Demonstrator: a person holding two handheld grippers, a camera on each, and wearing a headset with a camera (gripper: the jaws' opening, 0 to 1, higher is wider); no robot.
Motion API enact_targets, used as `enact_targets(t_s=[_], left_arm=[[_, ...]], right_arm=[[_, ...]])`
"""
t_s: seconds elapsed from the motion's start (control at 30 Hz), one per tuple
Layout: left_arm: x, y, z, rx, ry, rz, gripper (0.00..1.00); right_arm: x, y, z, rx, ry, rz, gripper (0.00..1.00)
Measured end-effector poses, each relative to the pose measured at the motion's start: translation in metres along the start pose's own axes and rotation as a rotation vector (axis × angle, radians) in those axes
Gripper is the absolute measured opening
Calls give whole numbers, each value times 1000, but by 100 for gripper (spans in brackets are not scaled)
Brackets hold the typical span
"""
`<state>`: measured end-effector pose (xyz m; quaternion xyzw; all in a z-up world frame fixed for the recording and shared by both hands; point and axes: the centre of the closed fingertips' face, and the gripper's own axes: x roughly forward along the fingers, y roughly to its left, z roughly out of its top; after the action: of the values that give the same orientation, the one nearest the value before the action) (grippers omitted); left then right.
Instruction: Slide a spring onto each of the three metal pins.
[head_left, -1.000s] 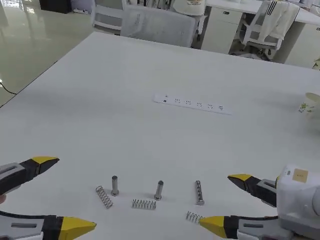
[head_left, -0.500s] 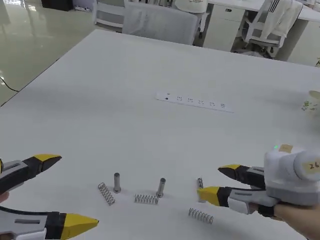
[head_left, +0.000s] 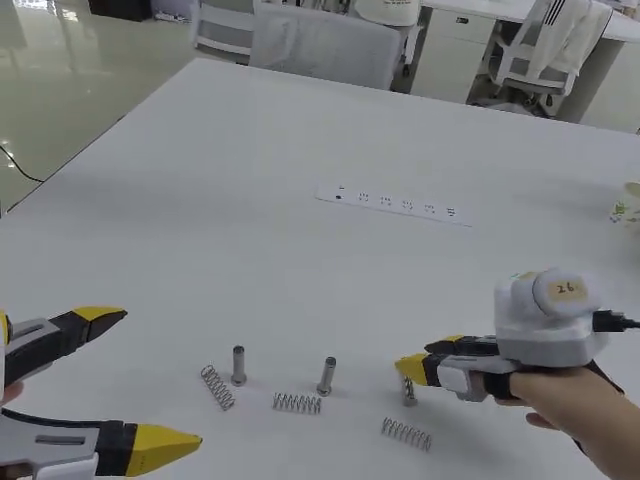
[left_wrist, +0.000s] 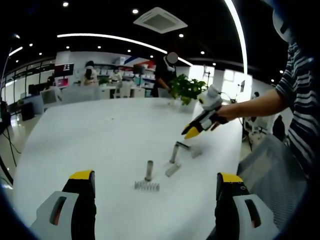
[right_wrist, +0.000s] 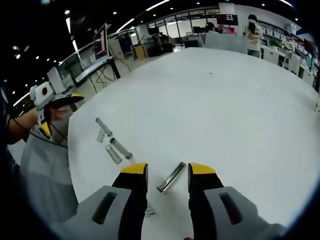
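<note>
Pin (right_wrist: 171, 177), rightmost on table (head_left: 300, 140), straddled by right gripper (right_wrist: 165, 170), jaws narrowly apart, unclamped. Left gripper (head_left: 150, 378) wide apart, idle. Could topple or skid under off-centre closing, knocking nearby spring (head_left: 406, 433).

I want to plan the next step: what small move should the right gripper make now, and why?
Probably close the right gripper on the right-hand pin. That pin sits between its open jaws, not yet gripped, and a spring lies loose near it on the table.
</note>
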<state>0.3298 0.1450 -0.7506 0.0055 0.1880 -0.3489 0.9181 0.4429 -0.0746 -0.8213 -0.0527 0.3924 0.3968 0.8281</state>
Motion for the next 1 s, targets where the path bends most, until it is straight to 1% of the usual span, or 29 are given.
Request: enact_targets(t_s=[0.07, 0.13, 0.23, 0.33, 0.37, 0.43, 0.5, 0.57, 0.7, 0.77, 0.83, 0.9, 1.0], left_arm=[[0, 0, -1, -1, 2, -2, 98], [1, 0, -1, -2, 1, -1, 98], [1, 1, -1, -4, -1, -3, 98], [2, 1, -2, -4, 0, -5, 98], [2, 1, -1, -5, -1, -6, 98], [2, 1, -1, -6, -2, -6, 98], [2, 2, -1, -6, -2, -5, 98], [2, 2, -1, -7, -3, -4, 98], [1, 2, -2, -9, -3, -5, 98], [1, 4, -2, -10, -3, 4, 98], [0, 5, -1, -15, -8, 4, 98], [0, 6, -2, -13, -6, 7, 98], [0, 6, -3, -14, -2, 4, 98]], right_arm=[[3, -3, -1, 13, 7, -5, 26], [7, -5, -3, 44, 22, -10, 25], [13, -7, -5, 72, 42, -18, 24], [18, -8, -7, 62, 55, -42, 25], [21, -9, -9, 63, 67, -47, 25], [23, -11, -13, 72, 86, -57, 24], [26, -13, -15, 84, 90, -60, 23], [26, -13, -16, 102, 95, -70, 21], [28, -15, -17, 110, 107, -83, 17], [27, -14, -17, 112, 107, -83, 15], [28, -15, -16, 98, 110, -90, 14], [28, -15, -17, 83, 118, -96, 10], [27, -16, -16, 88, 114, -99, 9]])
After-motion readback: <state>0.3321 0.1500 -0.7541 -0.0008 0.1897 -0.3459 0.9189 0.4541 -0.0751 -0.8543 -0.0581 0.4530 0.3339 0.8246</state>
